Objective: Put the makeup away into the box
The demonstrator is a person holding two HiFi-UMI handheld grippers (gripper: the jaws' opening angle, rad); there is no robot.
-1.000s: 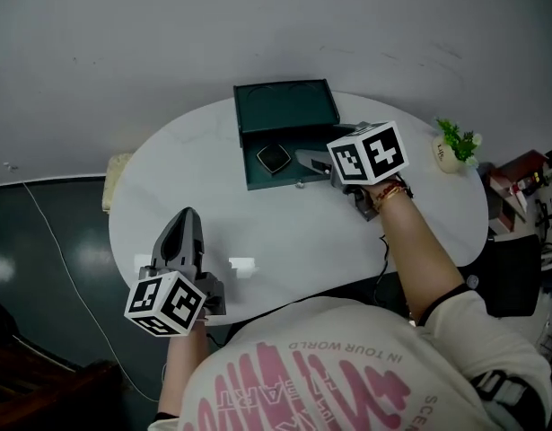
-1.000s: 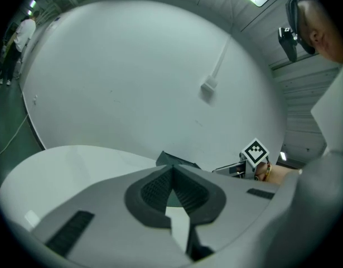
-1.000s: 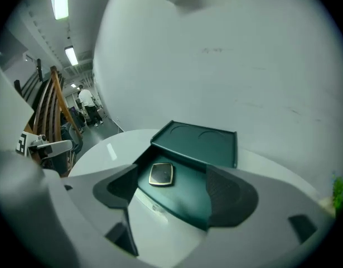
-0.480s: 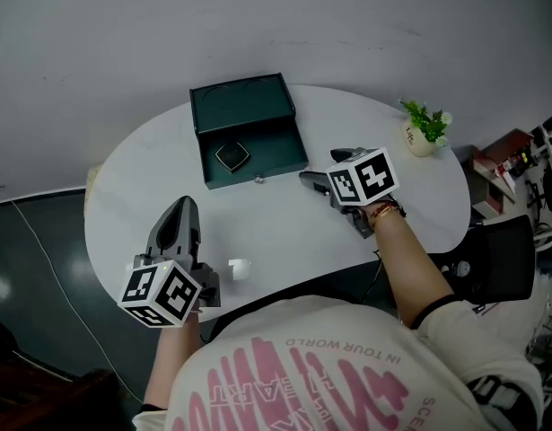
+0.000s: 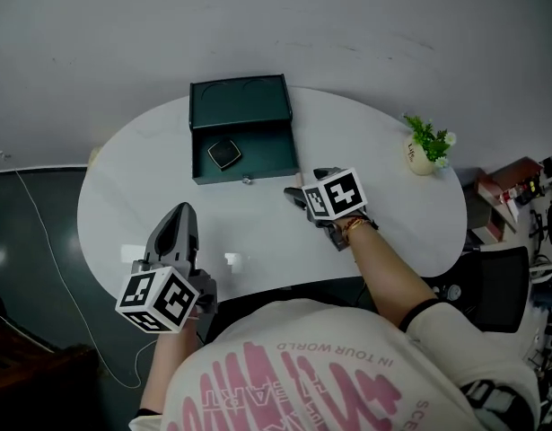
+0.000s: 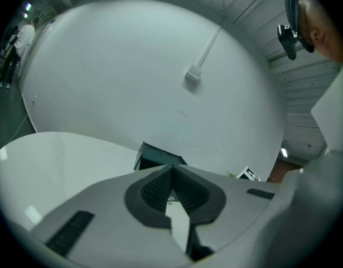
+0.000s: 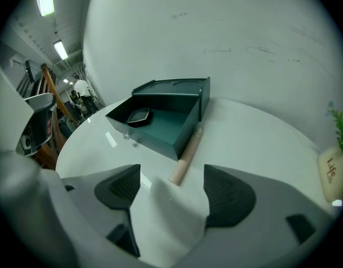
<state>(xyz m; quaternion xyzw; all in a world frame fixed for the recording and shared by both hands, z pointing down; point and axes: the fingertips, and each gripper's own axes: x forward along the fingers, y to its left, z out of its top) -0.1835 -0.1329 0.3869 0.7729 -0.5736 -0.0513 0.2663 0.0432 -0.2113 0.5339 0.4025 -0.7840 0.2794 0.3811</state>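
right gripper view: beige tube [image 7: 186, 158] lies beside green box [image 7: 154, 139].

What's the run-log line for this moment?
right gripper: open, jaws just closing slightly, touching nothing, aimed at makeup stick beside box | left gripper: shut, empty | compact: in box

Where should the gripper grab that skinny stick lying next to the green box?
I'd take the makeup stick by its near end, from above, with the right gripper straddling its thin width. It lies flat along the green box, so only the end past the corner has room on both sides.
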